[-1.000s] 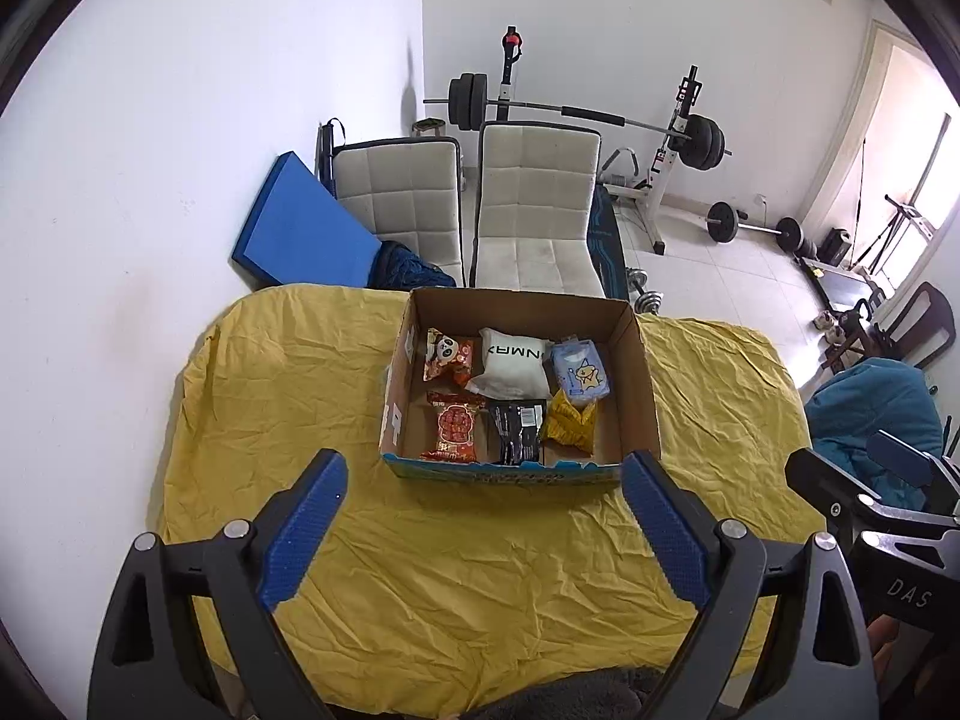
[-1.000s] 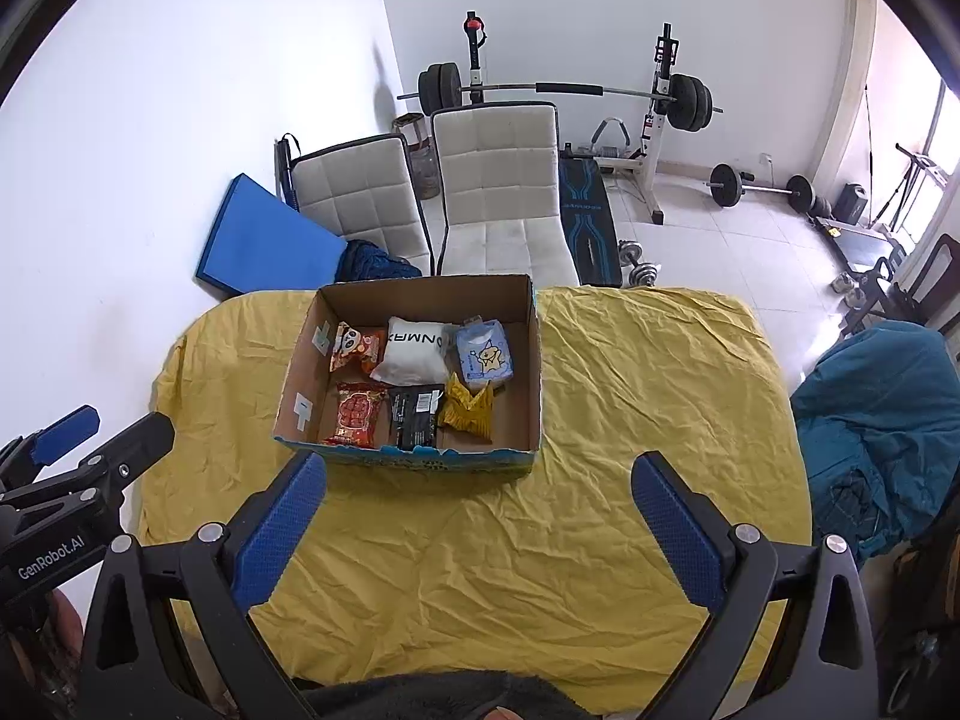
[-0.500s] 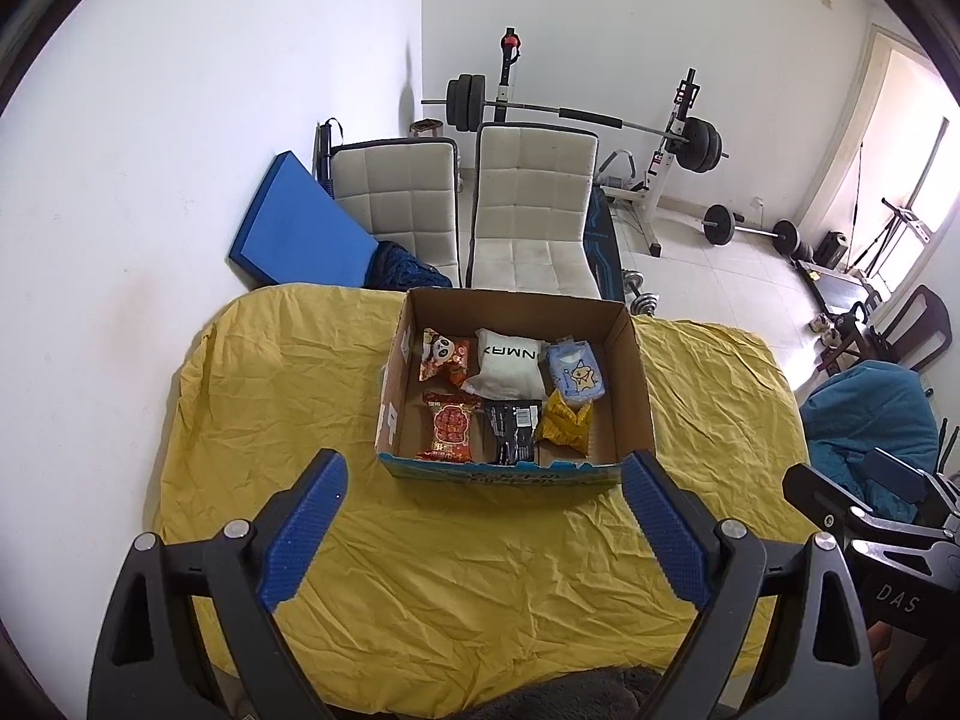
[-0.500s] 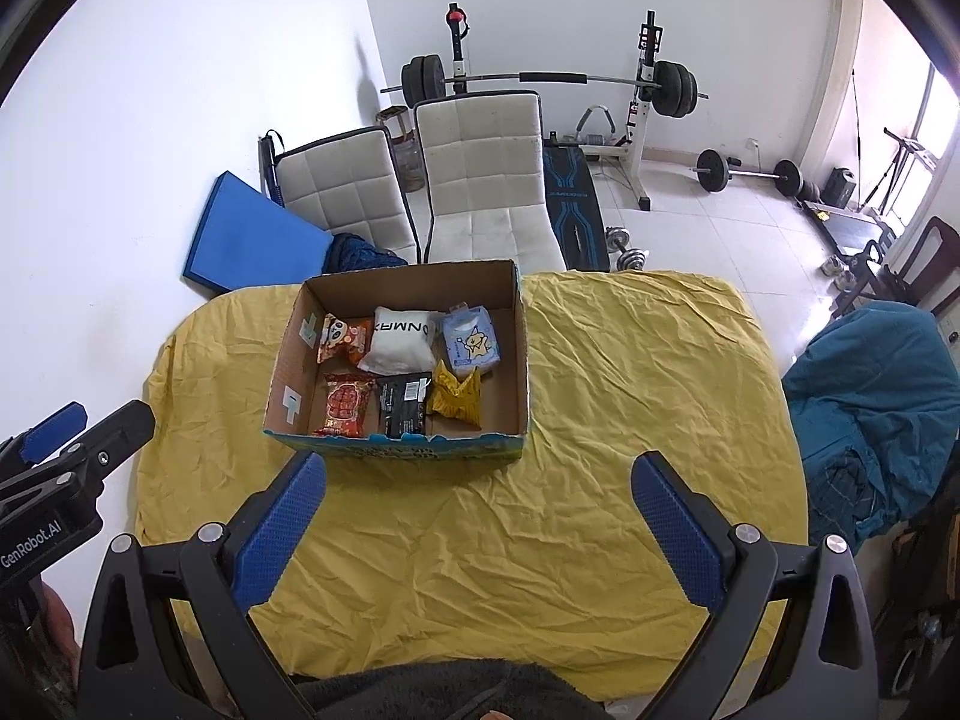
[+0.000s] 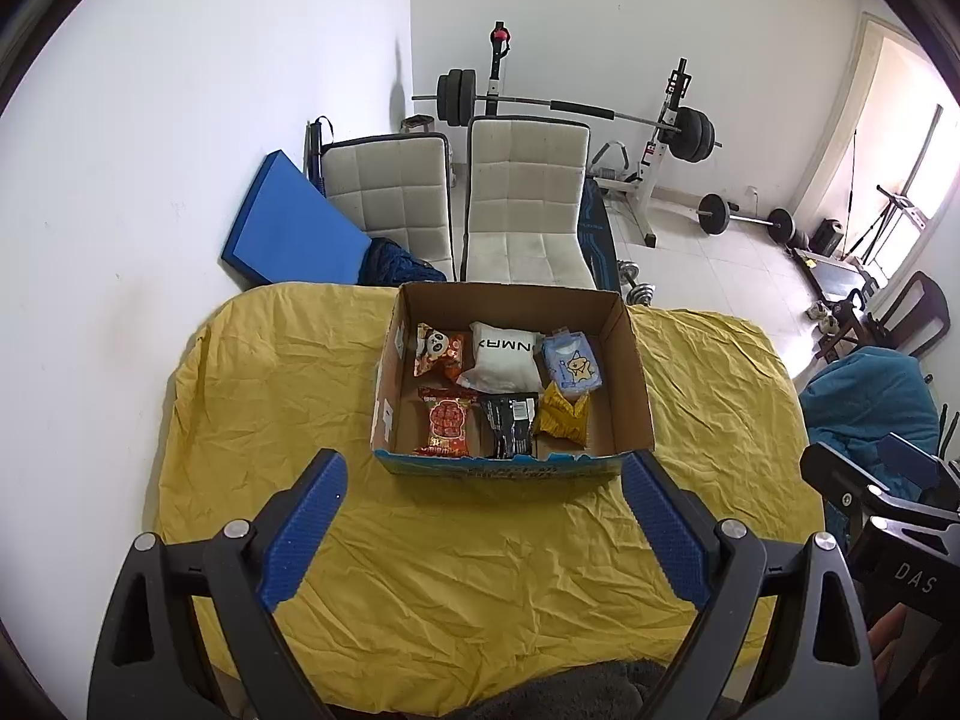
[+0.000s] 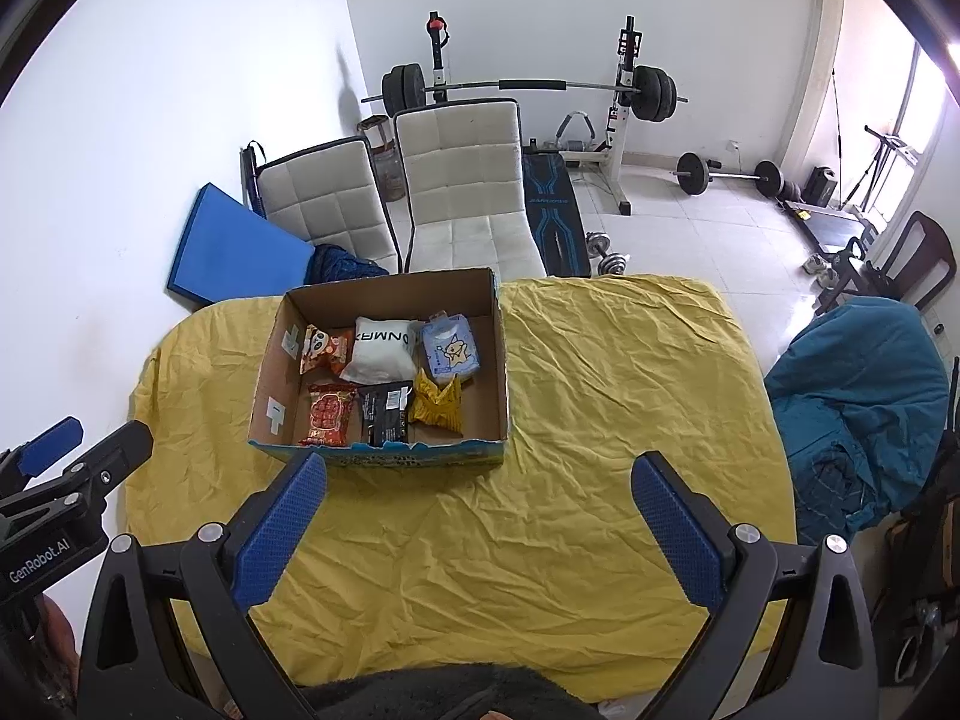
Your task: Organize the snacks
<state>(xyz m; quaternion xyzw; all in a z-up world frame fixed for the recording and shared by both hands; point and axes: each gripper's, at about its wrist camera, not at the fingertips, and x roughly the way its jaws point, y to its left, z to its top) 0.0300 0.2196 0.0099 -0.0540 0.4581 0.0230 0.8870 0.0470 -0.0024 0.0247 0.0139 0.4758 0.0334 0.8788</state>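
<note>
Left hand-held gripper (image 5: 483, 531): jaws spread wide, holding nothing, above the yellow-covered surface (image 5: 300, 396).
Right hand-held gripper (image 6: 480, 525): likewise spread and empty.
Cardboard box (image 5: 633, 372): sits on the surface, ahead of both.
Snacks: six packets inside the box, among them a white pouch (image 5: 503, 356) and a red packet (image 5: 447, 423).

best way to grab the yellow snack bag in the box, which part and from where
Probably from straight above, since the cardboard box walls block side approaches. Pinch the yellow snack bag at its crinkled upper seam, which stands up; bare floor lies to its right, the black packet to its left.
</note>
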